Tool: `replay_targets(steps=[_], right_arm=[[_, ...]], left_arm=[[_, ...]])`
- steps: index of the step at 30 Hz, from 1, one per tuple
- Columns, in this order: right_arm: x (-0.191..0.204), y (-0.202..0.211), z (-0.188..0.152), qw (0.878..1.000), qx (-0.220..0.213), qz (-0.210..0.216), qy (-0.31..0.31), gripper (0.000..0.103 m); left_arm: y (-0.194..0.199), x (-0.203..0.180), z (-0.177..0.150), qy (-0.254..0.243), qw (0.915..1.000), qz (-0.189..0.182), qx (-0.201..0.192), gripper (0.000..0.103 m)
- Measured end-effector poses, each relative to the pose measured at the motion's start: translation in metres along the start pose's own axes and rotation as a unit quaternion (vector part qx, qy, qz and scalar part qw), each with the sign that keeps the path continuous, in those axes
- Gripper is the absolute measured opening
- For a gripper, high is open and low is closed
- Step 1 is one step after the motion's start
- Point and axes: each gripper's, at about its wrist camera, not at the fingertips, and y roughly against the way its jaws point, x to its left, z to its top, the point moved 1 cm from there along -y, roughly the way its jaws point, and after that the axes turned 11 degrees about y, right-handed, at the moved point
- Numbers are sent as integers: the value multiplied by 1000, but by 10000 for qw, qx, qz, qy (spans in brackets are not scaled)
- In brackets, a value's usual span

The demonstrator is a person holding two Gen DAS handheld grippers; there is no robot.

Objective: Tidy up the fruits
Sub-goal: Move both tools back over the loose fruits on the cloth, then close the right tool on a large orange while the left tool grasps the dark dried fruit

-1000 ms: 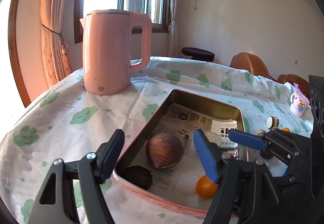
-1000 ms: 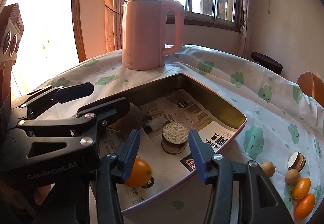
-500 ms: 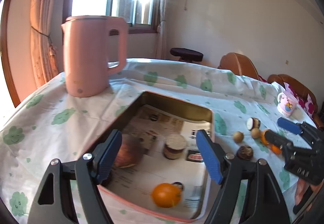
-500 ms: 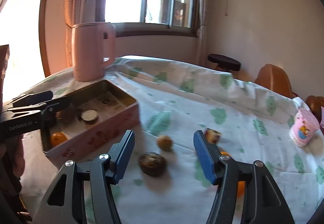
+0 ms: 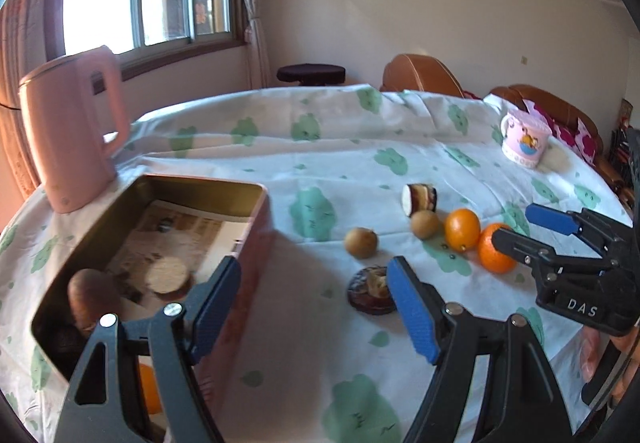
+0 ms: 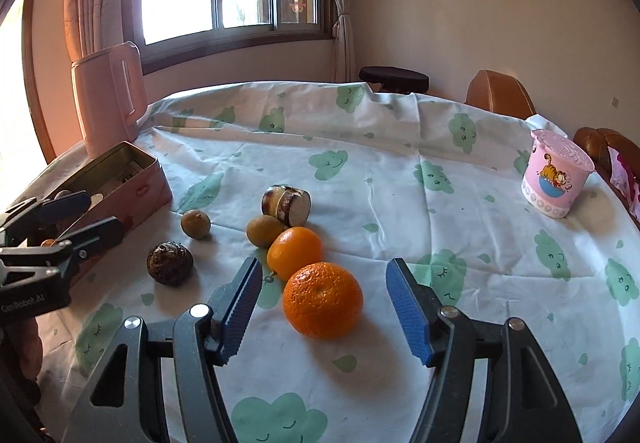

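My right gripper hovers over a large orange on the tablecloth. Its jaws are opening, with the orange just ahead between the blue pads, untouched. Beyond lie a smaller orange, two brown round fruits, a cut chunk and a dark wrinkled fruit. My left gripper is open and empty near the pink tin, beside the dark fruit. The tin holds a brown root, a cut slice and an orange.
A pink kettle stands behind the tin at the table's far left. A pink cartoon cup sits near the right edge. Brown chairs and a dark stool ring the far side of the round table.
Both grippers have swung right, away from the tin toward the loose fruits. The right gripper's jaws have widened and now frame the large orange. An orange stays in the tin.
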Motion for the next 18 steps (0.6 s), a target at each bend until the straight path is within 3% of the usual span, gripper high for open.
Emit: replay_targets(steps=[13,17,18], right_arm=[[-8,-19,-3,9983,458,310,-201,66],[-9,-28,-3,9965,668,461,-204,54],[-9,-29,-4,9962,708,457,-203,51]], left_arm=[[-39,-26,-7,-285,9961,-221,810,72],[-50,-31,-10,-382,9925,-285,1123,49],[-52,-31,-10,-372,9919,-303,1173,49]])
